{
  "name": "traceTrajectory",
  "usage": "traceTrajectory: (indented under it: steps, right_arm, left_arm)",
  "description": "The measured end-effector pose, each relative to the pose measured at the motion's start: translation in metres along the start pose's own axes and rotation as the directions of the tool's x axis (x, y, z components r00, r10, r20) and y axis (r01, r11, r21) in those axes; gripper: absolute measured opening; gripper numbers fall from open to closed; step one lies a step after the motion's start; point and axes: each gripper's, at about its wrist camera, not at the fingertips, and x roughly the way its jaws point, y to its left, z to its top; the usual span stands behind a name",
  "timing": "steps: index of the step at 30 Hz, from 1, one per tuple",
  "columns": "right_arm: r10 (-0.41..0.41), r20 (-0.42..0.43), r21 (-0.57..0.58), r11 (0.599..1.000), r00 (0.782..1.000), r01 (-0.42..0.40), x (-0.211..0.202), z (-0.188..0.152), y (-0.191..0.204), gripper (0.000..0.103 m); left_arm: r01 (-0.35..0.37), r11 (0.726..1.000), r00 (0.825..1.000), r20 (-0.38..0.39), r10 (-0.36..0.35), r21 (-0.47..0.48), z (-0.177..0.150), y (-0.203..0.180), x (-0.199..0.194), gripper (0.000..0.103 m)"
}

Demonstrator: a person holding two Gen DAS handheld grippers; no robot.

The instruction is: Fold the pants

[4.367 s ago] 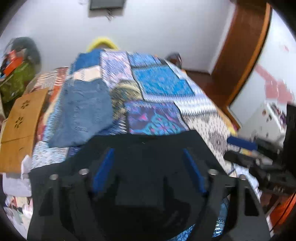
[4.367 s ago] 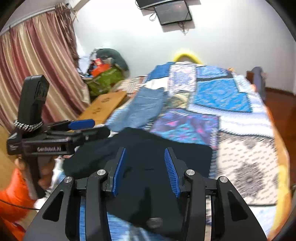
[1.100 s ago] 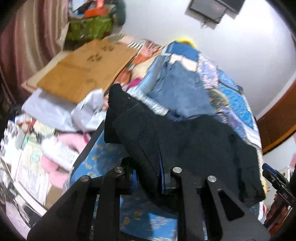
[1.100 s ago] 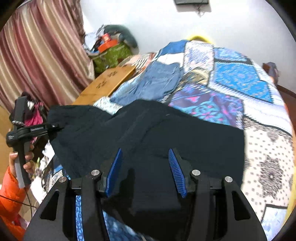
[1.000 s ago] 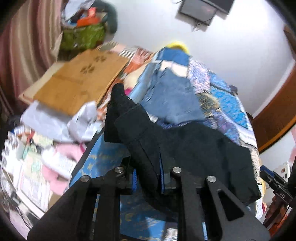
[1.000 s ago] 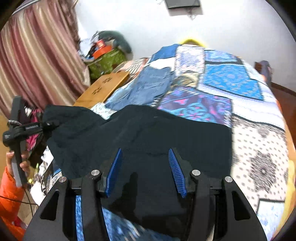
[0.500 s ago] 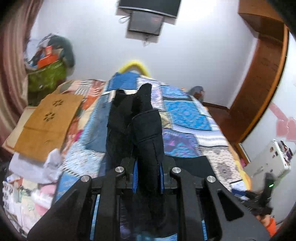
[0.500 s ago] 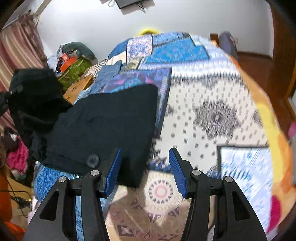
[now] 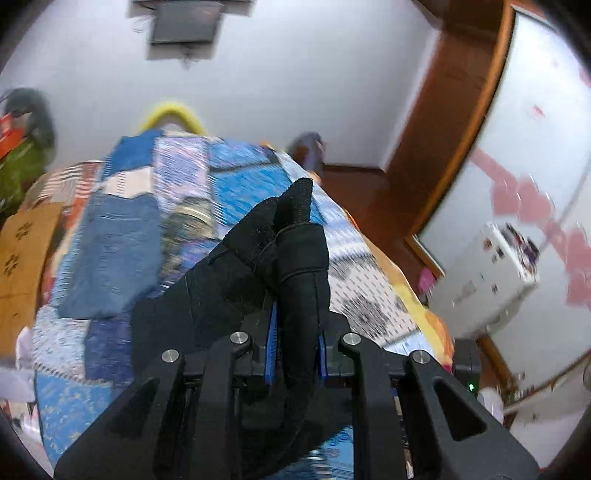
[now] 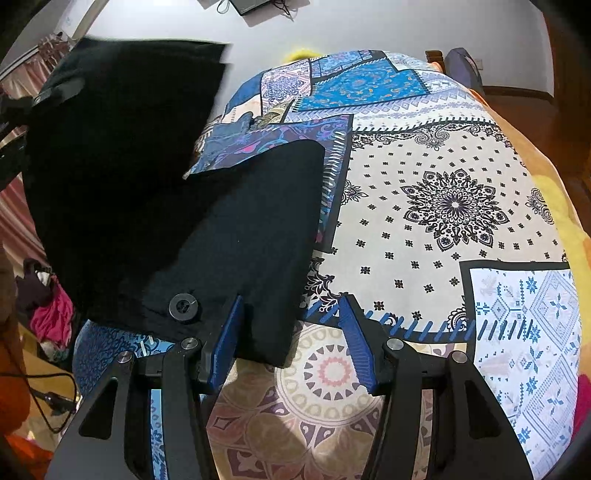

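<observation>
- Patchwork bedspread (image 10: 443, 206) in blues and whites covers the bed that serves as the work surface; a white wall with a dark screen (image 9: 184, 22) closes the far end, and folded blue jeans (image 9: 110, 254) lie on the bed's left side.
- Left claw (image 9: 295, 343) is clamped narrow on a bunched edge of the black pants (image 10: 236, 229), the cloth squeezed between its blue pads and sticking up ahead of it.
- In the right wrist view that lifted part hangs as a dark sheet at upper left, while the rest of the pants lies flat on the bedspread, waist button (image 10: 183, 306) towards the near edge.
- Right claw (image 10: 291, 339) has its jaws opening at about half width; the near corner of the pants lies between them, and the pads do not appear to press on it.
- Step in hand, as I judge it: carrying one half of the pants over the other to make a fold.
- Next move calls for laying the held edge down square on the flat half, then releasing without dragging it askew.
- Compared with a second ago, the left claw has swung from the cluttered bedside to face along the bed, and the right claw now looks at the pants' right edge instead of their middle.
</observation>
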Motion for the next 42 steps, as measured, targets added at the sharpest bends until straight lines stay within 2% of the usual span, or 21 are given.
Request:
traceTrajectory:
  steps: [4, 8, 13, 15, 17, 19, 20, 22, 25, 28, 31, 32, 33, 35, 38, 42]
  right_arm:
    - [0.003, 0.007, 0.005, 1.0, 1.0, -0.003, -0.001, -0.001, -0.001, 0.051]
    - [0.009, 0.008, 0.008, 1.0, 1.0, -0.009, -0.004, -0.003, -0.001, 0.051]
    - [0.008, 0.008, 0.01, 1.0, 1.0, -0.008, -0.007, -0.004, 0.0, 0.051]
    - [0.004, 0.011, 0.012, 1.0, 1.0, -0.005, -0.01, -0.006, 0.001, 0.051]
    - [0.003, 0.013, 0.012, 1.0, 1.0, -0.003, -0.013, -0.007, 0.002, 0.051]
    - [-0.002, 0.015, 0.01, 1.0, 1.0, 0.002, -0.015, -0.008, 0.003, 0.051]
    - [-0.005, 0.017, 0.009, 1.0, 1.0, 0.005, -0.017, -0.009, 0.004, 0.051]
    - [-0.012, 0.018, 0.009, 1.0, 1.0, 0.012, -0.02, -0.01, 0.004, 0.051]
    - [-0.03, 0.016, -0.002, 1.0, 0.999, 0.03, -0.023, -0.01, 0.005, 0.051]
    - [-0.043, 0.021, -0.014, 0.999, 0.999, 0.043, -0.026, -0.011, 0.007, 0.051]
    - [-0.045, 0.026, -0.024, 0.999, 0.999, 0.046, -0.029, -0.011, 0.01, 0.051]
    - [-0.048, 0.028, -0.026, 0.998, 0.998, 0.049, -0.029, -0.011, 0.011, 0.051]
    - [-0.05, 0.029, -0.025, 0.998, 0.998, 0.051, -0.029, -0.012, 0.012, 0.051]
    - [-0.048, 0.027, -0.022, 0.999, 0.998, 0.048, -0.029, -0.012, 0.013, 0.051]
    - [-0.045, 0.02, -0.022, 0.999, 0.999, 0.046, -0.026, -0.012, 0.014, 0.051]
    - [-0.05, -0.004, -0.035, 0.998, 0.999, 0.05, -0.017, -0.01, 0.016, 0.051]
  left_arm:
    - [0.043, 0.997, 0.992, -0.124, -0.034, 0.068, -0.019, -0.024, 0.036, 0.017]
    - [0.057, 0.993, 0.971, -0.237, -0.03, 0.105, -0.042, -0.039, 0.069, 0.017]
    - [0.032, 0.98, 0.958, -0.287, 0.026, 0.198, -0.068, -0.055, 0.084, 0.018]
    - [0.018, 0.973, 0.956, -0.29, 0.051, 0.231, -0.073, -0.056, 0.083, 0.021]
    - [0.024, 0.969, 0.956, -0.29, 0.05, 0.247, -0.071, -0.059, 0.079, 0.035]
    - [0.031, 0.97, 0.96, -0.276, 0.038, 0.242, -0.068, -0.058, 0.07, 0.062]
    - [0.033, 0.97, 0.964, -0.263, 0.033, 0.241, -0.066, -0.057, 0.065, 0.065]
    - [0.015, 0.971, 0.976, -0.213, 0.038, 0.239, -0.058, -0.053, 0.051, 0.066]
    - [-0.042, 0.977, 0.985, -0.154, 0.075, 0.21, -0.039, -0.033, 0.037, 0.066]
    - [-0.135, 0.975, 0.98, -0.121, 0.157, 0.177, -0.015, 0.003, 0.035, 0.066]
    - [-0.257, 0.952, 0.955, -0.11, 0.277, 0.167, 0.009, 0.045, 0.048, 0.066]
    - [-0.301, 0.939, 0.94, -0.112, 0.321, 0.163, 0.017, 0.062, 0.055, 0.066]
    - [-0.323, 0.932, 0.932, -0.115, 0.343, 0.164, 0.021, 0.073, 0.06, 0.066]
    - [-0.354, 0.917, 0.917, -0.127, 0.379, 0.181, 0.027, 0.094, 0.074, 0.066]
    - [-0.402, 0.89, 0.877, -0.189, 0.441, 0.213, 0.029, 0.127, 0.109, 0.066]
    - [-0.417, 0.883, 0.834, -0.295, 0.466, 0.216, 0.015, 0.163, 0.147, 0.066]
